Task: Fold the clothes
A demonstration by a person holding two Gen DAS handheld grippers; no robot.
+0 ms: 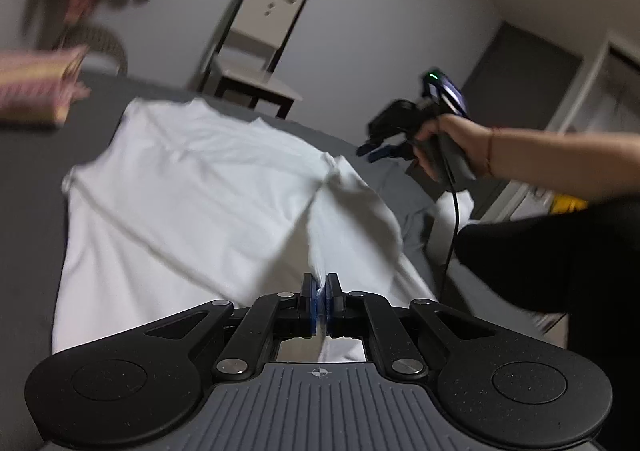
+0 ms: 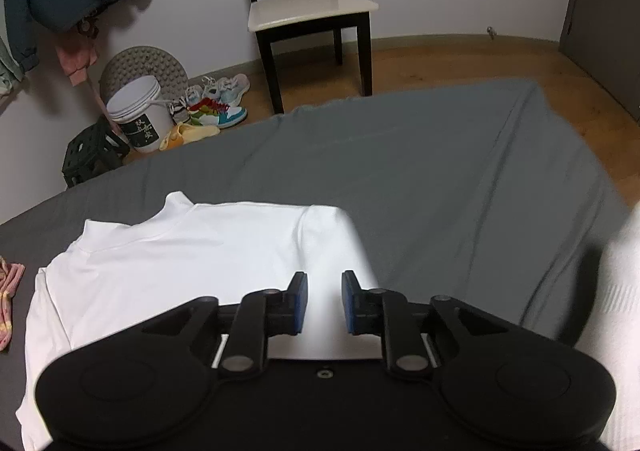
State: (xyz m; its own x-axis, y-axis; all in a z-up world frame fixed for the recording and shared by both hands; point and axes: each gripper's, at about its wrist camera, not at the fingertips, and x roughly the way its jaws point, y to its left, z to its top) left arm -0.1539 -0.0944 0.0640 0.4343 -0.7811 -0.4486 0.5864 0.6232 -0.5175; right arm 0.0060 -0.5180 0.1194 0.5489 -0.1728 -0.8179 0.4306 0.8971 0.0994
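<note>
The shirt (image 1: 192,187) lies on the bed (image 2: 420,171), spread over its near left part, collar toward the far edge. It looks only partly folded: in the right wrist view the left sleeve seems tucked in along the side, while the right shoulder and sleeve still lie out flat. A fold across the body has not been made, so most of the work seems left. A pink cloth (image 2: 10,291) lies at the bed's left edge, just beside the shirt; whether it also waits to be folded I cannot tell.

The left gripper (image 1: 320,291) sits low over the near edge of the bed, its jaws pinched together on a ridge of white shirt fabric. The cloth rises in a taut crease from the shirt's right side up to the pads, so this part is lifted off the bed. The view is blurred, which suggests motion.

The right gripper (image 2: 324,303) is held by a hand (image 1: 444,147) with the forearm reaching in from the right, above the bed's right side and clear of the shirt in the left wrist view. Its jaws stand apart with nothing between them; its own camera looks down past them at the right sleeve. Beyond the far edge stands a chair (image 2: 312,7).
</note>
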